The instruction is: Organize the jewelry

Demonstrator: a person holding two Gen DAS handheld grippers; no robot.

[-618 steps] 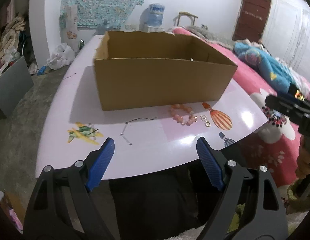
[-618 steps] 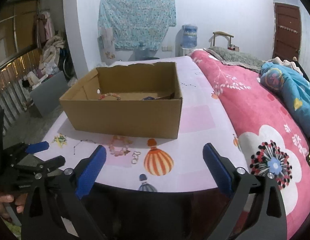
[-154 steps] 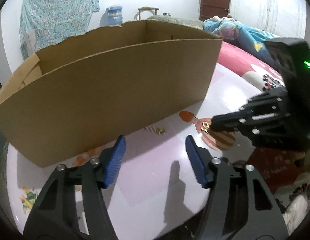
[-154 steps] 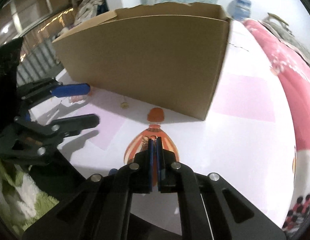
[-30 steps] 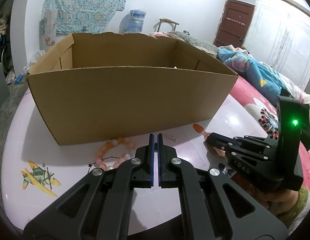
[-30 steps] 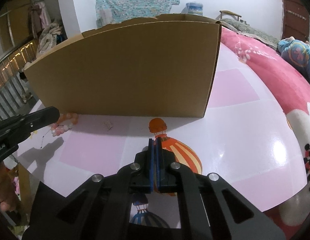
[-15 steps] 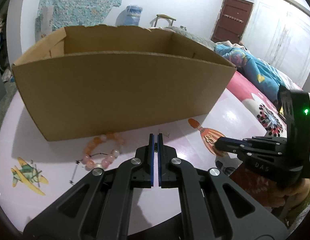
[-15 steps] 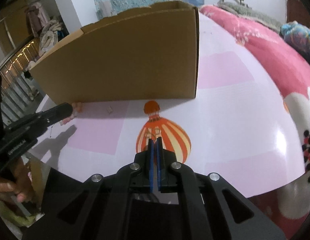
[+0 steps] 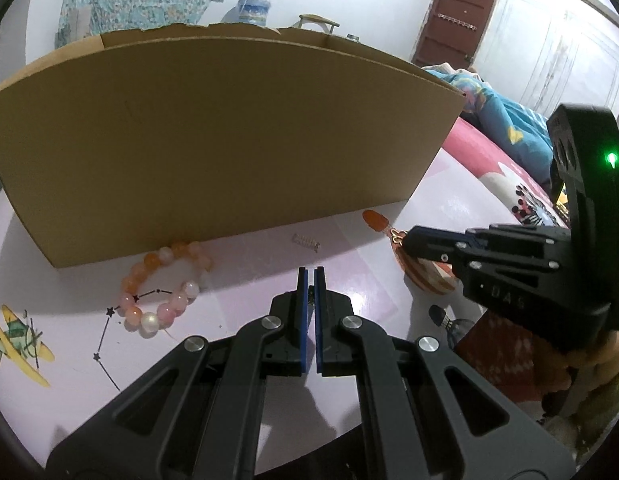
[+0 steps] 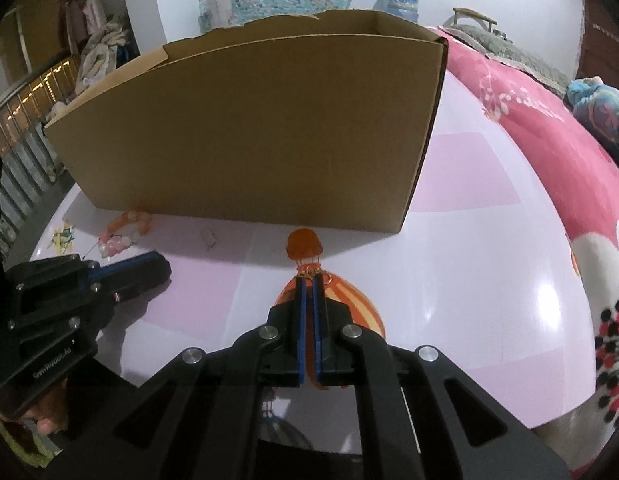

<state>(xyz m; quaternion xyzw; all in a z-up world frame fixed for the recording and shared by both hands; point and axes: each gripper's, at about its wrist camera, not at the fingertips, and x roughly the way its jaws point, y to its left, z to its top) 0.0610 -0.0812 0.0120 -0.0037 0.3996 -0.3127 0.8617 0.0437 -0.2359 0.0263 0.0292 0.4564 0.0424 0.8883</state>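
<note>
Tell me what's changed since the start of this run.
Both tools were open then and are shut now. The right tool has closed on the gold earrings. I can't tell if the left tool holds anything. The bead bracelet has shifted left onto the black chain. The cardboard box stayed put.
</note>
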